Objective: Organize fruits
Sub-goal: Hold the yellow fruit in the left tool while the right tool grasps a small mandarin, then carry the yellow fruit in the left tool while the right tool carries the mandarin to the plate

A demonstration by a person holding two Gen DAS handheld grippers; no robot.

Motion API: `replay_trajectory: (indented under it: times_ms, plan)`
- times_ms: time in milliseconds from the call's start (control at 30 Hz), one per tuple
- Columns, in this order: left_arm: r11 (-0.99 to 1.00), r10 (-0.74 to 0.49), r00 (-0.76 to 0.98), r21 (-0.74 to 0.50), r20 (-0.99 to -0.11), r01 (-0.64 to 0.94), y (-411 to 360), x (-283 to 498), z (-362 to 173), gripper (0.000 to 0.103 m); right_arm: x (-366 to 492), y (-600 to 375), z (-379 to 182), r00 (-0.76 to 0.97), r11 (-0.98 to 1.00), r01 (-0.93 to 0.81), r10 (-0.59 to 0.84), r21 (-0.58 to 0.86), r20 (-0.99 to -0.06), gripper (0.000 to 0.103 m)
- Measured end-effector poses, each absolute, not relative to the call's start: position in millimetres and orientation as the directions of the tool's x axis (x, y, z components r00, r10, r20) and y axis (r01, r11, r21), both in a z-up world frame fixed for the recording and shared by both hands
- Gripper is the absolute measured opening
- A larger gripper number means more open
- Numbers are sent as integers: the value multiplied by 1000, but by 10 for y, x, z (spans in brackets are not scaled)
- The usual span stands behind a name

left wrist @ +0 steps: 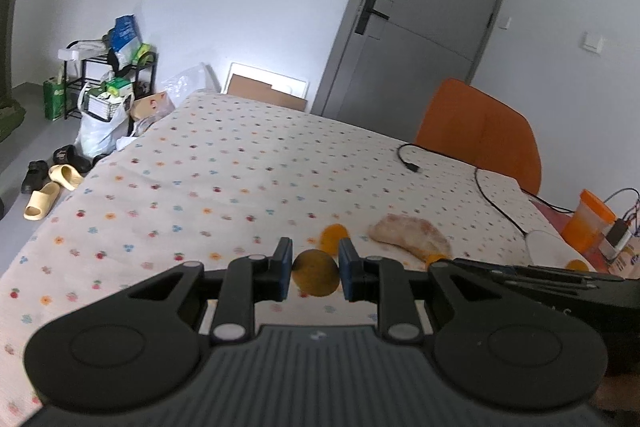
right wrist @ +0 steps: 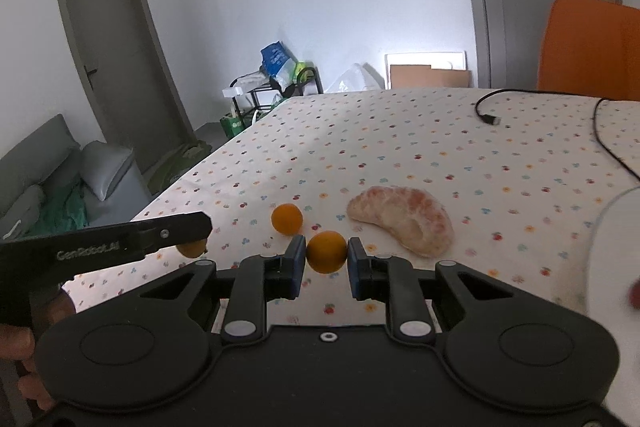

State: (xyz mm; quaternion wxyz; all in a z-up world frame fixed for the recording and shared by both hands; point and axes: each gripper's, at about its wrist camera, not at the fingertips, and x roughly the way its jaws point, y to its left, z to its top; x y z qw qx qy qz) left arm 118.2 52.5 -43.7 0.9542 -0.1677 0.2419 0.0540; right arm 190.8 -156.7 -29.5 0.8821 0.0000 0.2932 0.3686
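Fruit lies in a loose cluster on the table (right wrist: 400, 147), which is covered by a white cloth with small coloured dots. Taking the peeled pomelo segment (right wrist: 402, 223) as the landmark: the right gripper (right wrist: 327, 261) sits just left of it, blue pads either side of a bright orange (right wrist: 326, 251), touching or very nearly so. A second small orange (right wrist: 287, 219) rests on the cloth a little farther left of the segment and beyond the held one.

Farther left again, the left gripper (left wrist: 315, 269) has its pads pressed against a duller, brownish-yellow round fruit (left wrist: 315, 273); from the right wrist view only a sliver of that fruit shows under the gripper's black finger. Through the left wrist camera the pomelo segment (left wrist: 408, 237) lies to the right of the clamped fruit, with the small orange (left wrist: 334, 237) between them.

A black cable (right wrist: 488, 115) trails across the cloth well beyond the segment, and an orange chair (right wrist: 592, 47) stands at the table's far edge.
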Motion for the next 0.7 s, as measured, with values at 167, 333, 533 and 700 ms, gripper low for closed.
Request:
replay_trajectory:
  times_ms: [167, 333, 533, 700]
  plan:
    - [945, 4, 881, -285, -473, -158, 373, 1164, -393, 23, 1827, -1747, -264, 576, 741, -631, 646, 229, -501, 21]
    - [951, -17, 884, -280, -467, -130, 224, 1166, -357, 23, 1759, -1926, -242, 599, 756, -614, 634, 227, -489, 21]
    - [958, -44, 885, -270, -464, -94, 43, 1167, -324, 23, 1691, -2121, -193, 630, 775, -592, 616, 222, -473, 21]
    - [962, -62, 884, -262, -464, -70, -80, 1175, -309, 23, 1661, -2241, -176, 645, 785, -578, 607, 222, -464, 21]
